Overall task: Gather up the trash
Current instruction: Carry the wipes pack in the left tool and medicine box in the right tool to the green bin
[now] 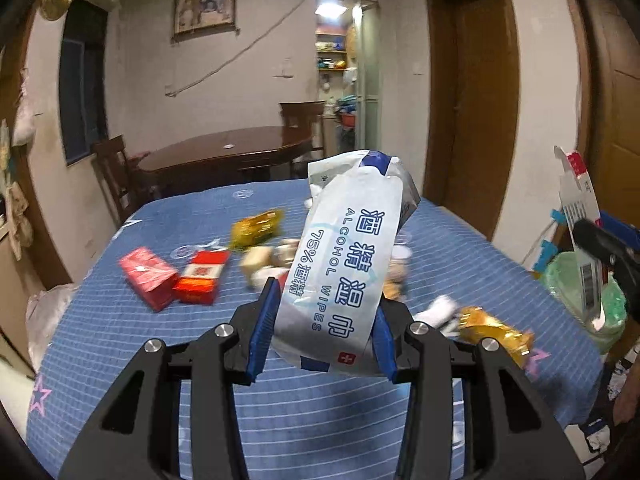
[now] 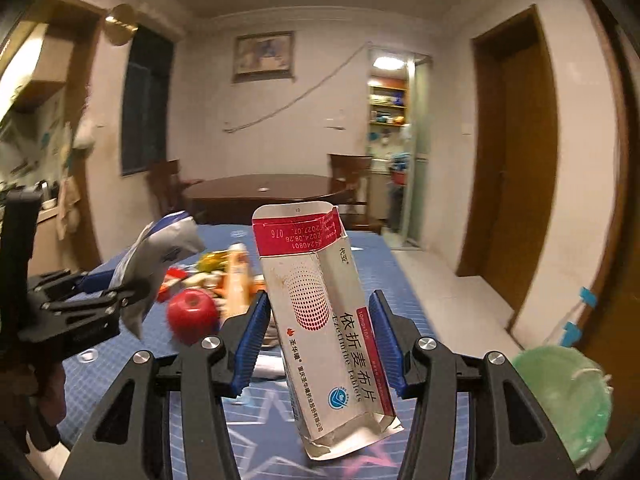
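My left gripper (image 1: 326,296) is shut on a white and blue pack of alcohol wipes (image 1: 344,256), which stands tilted above the blue striped tablecloth (image 1: 160,340). From the right wrist view, that pack (image 2: 160,256) hangs at the left in the left gripper (image 2: 116,292). My right gripper (image 2: 320,298) is shut on an opened white and red tablet box (image 2: 320,320), raised off the table with its flap up. The same box (image 1: 580,196) shows at the right edge of the left wrist view. Red boxes (image 1: 148,280), yellow wrappers (image 1: 256,226) and a red apple (image 2: 192,316) lie on the cloth.
A bin lined with a green bag (image 2: 568,392) stands past the table's right edge. Crumpled white tissue (image 1: 436,310) and a gold wrapper (image 1: 492,330) lie near that edge. A dark round dining table (image 1: 228,152) with chairs stands behind; brown doors (image 1: 476,80) line the right wall.
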Demonstrator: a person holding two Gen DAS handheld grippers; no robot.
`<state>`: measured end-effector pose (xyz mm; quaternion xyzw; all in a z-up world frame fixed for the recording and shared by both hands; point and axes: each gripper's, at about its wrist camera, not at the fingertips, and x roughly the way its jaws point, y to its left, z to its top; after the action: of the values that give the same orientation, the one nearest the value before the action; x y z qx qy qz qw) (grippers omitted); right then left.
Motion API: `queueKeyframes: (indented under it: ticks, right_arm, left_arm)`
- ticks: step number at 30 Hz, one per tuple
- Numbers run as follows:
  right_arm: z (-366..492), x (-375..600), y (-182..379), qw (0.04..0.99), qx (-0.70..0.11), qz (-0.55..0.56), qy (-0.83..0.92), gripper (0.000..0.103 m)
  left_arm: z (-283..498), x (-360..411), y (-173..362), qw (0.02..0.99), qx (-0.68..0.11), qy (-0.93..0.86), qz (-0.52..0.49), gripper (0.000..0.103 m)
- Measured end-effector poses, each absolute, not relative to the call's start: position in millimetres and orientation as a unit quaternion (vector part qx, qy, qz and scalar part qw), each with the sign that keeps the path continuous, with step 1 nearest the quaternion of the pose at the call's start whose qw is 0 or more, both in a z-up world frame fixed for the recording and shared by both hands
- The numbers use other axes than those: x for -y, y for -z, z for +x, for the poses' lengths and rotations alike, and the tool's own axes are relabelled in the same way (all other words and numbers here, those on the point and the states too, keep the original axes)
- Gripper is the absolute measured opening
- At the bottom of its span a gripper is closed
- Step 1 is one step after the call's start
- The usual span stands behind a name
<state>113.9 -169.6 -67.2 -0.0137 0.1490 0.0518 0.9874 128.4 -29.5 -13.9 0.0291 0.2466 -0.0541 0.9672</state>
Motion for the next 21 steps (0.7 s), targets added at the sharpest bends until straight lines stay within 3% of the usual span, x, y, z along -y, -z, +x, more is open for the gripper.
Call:
queueKeyframes:
  ticks: [10,21]
  right_arm:
    - [99.9,298.8,56.4,0.985,-0.160,0.020,0.064,0.053]
    - [123.5,474.7,90.6,0.950,-0.250,0.080,0.170,0.053]
  left_arm:
    - [152.0,146.3,11.2,0.956,-0.245,0.150,0.051,0.042]
    - [184.5,310.4,34.2,0.910,-0.297,0.275,0.087,0.042]
